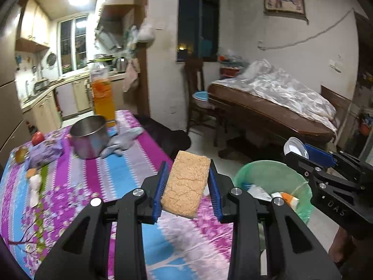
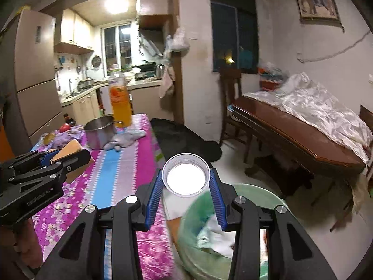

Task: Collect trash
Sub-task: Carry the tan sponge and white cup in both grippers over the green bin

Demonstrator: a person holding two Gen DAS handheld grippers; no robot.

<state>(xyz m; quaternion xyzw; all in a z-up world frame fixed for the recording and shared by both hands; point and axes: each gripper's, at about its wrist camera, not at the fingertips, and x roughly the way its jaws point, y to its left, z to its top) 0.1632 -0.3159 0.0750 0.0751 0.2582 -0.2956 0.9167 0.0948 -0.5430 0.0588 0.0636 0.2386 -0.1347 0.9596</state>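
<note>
**Me:** My left claw (image 1: 186, 186) is closed on a tan sponge (image 1: 186, 184), its blue pads pressed to the two long sides. My right claw (image 2: 186, 186) is pinched on a white jar lid (image 2: 185, 177), gripped across its rim. Neither is wide open; each is as far apart as its load makes it.

**Helper:** And the bin?

**Me:** The green-lined trash bin (image 1: 275, 175) stands on the floor just beside the table (image 1: 116, 175), with some wrappers already in it. The lid sits above the bin's near rim. The sponge is over the table corner, beside the bin rather than above it.

**Helper:** So what worries you?

**Me:** Mostly the sponge. If I let go now, I judge it lands on the flowered cloth or bounces off the table edge to the floor. It is light and springy, so it could also cling to one pad and tip out crooked.

**Helper:** The lid?

**Me:** It is round and held at two spots only. A small twist could let it pivot or slip, and a lid dropped on edge rolls. It could clip the rim and run under the bed (image 2: 303, 126).

**Helper:** Anything else?

**Me:** My two claws are near each other over a narrow opening. Crowding in together, one could knock the other or catch the loose bag liner and drag the bin over.
</note>
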